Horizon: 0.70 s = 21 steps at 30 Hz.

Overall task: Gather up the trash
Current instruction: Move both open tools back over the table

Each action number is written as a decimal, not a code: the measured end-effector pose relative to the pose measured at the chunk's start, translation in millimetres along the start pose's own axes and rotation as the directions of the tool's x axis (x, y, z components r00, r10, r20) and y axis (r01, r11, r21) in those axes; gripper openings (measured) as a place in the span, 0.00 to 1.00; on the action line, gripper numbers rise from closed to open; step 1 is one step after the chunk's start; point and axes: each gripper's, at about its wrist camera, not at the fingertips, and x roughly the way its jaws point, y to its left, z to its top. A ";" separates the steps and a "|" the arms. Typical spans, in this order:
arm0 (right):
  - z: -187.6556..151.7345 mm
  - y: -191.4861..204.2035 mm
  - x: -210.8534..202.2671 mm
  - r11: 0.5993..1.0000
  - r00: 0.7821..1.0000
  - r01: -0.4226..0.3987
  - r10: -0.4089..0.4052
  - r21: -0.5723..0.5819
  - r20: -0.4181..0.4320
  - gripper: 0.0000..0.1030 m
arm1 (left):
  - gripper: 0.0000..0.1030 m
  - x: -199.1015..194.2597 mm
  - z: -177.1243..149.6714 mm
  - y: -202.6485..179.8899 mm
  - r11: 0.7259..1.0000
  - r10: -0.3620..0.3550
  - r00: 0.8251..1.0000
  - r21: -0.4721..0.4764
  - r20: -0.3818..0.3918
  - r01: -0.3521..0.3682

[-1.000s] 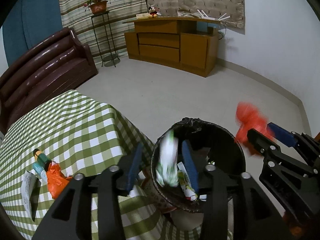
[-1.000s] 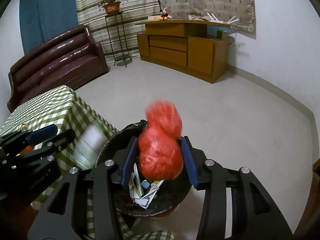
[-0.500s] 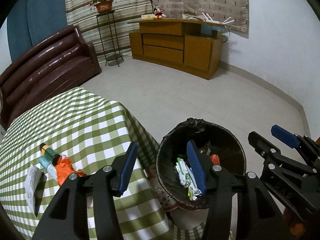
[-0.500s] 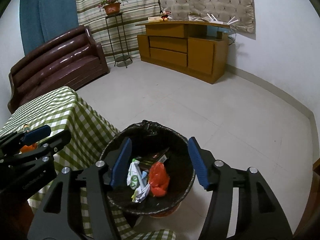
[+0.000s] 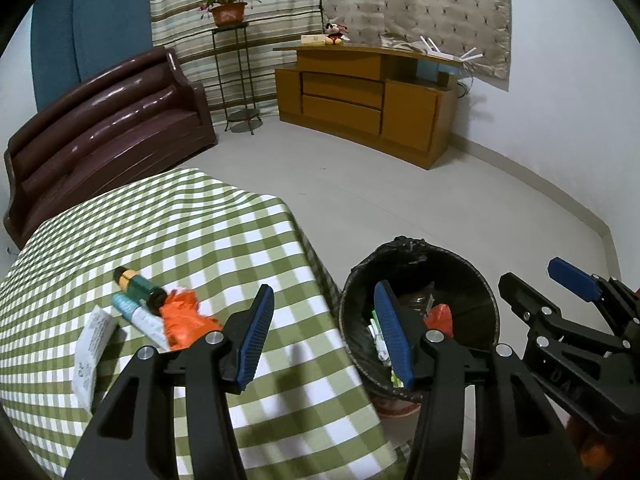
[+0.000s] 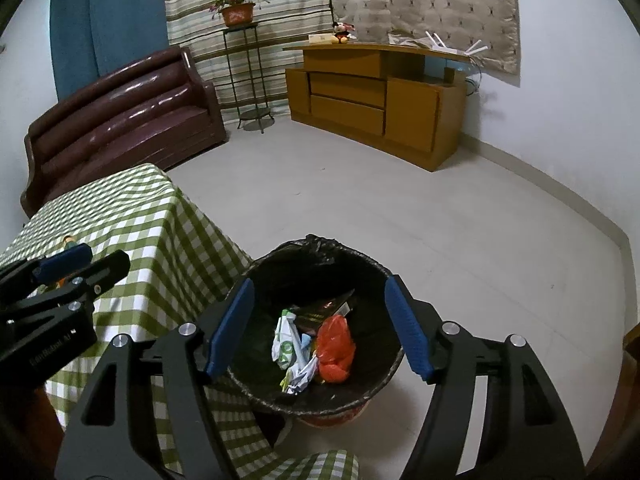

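A black-lined trash bin (image 6: 372,276) stands on the floor by the table corner; it also shows in the left wrist view (image 5: 476,276). Inside lie an orange bag (image 6: 336,344) and a white-green wrapper (image 6: 286,338). My right gripper (image 6: 318,328) is open and empty above the bin. My left gripper (image 5: 324,336) is open and empty over the table's corner edge. On the green checked tablecloth (image 5: 180,232) lie an orange wrapper (image 5: 182,318), a green bottle (image 5: 138,286), a white tube (image 5: 138,318) and a white packet (image 5: 92,354).
A brown sofa (image 5: 100,128) stands at the back left. A wooden cabinet (image 5: 360,96) and a plant stand (image 5: 234,76) stand against the far wall. Tiled floor (image 5: 420,208) lies beyond the bin.
Both grippers opened and dropped their loads: the orange bag and the white-green wrapper now lie in the bin. My left gripper has shifted left toward the table.
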 end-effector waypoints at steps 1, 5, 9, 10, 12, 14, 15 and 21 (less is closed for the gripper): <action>-0.2 2.8 -1.3 1.000 1.000 -0.002 0.002 -0.005 0.000 0.66 | 0.50 -0.8 -0.6 1.5 1.000 0.001 1.000 -0.003 0.000 -0.001; -1.5 12.5 -5.2 1.000 1.000 -0.027 0.027 -0.005 -0.010 0.67 | 0.51 -7.1 -5.0 12.1 1.000 0.013 1.000 -0.020 0.001 -0.013; -3.1 23.8 -9.0 0.999 0.999 -0.039 0.038 -0.023 -0.011 0.67 | 0.53 -14.1 -11.5 24.9 0.999 0.030 1.000 -0.041 0.002 -0.030; -3.4 27.8 -10.1 0.999 0.999 -0.043 0.042 -0.028 -0.011 0.68 | 0.53 -16.1 -13.6 29.9 0.998 0.037 0.999 -0.049 0.001 -0.037; -3.2 35.1 -11.5 0.998 0.999 -0.044 0.044 -0.040 -0.009 0.70 | 0.53 -20.2 -18.1 37.6 0.997 0.047 0.999 -0.060 0.000 -0.047; -3.4 43.6 -13.5 0.997 0.999 -0.054 0.054 -0.054 -0.009 0.70 | 0.53 -24.4 -22.0 47.3 0.996 0.060 0.998 -0.071 -0.001 -0.060; -3.5 49.0 -14.3 0.996 0.998 -0.058 0.058 -0.062 -0.010 0.70 | 0.53 -27.3 -25.0 52.5 0.995 0.067 0.998 -0.076 -0.001 -0.067; -5.2 75.2 -17.3 0.992 0.997 -0.081 0.080 -0.099 -0.011 0.74 | 0.54 -40.0 -43.6 88.4 0.986 0.119 0.993 -0.112 -0.013 -0.120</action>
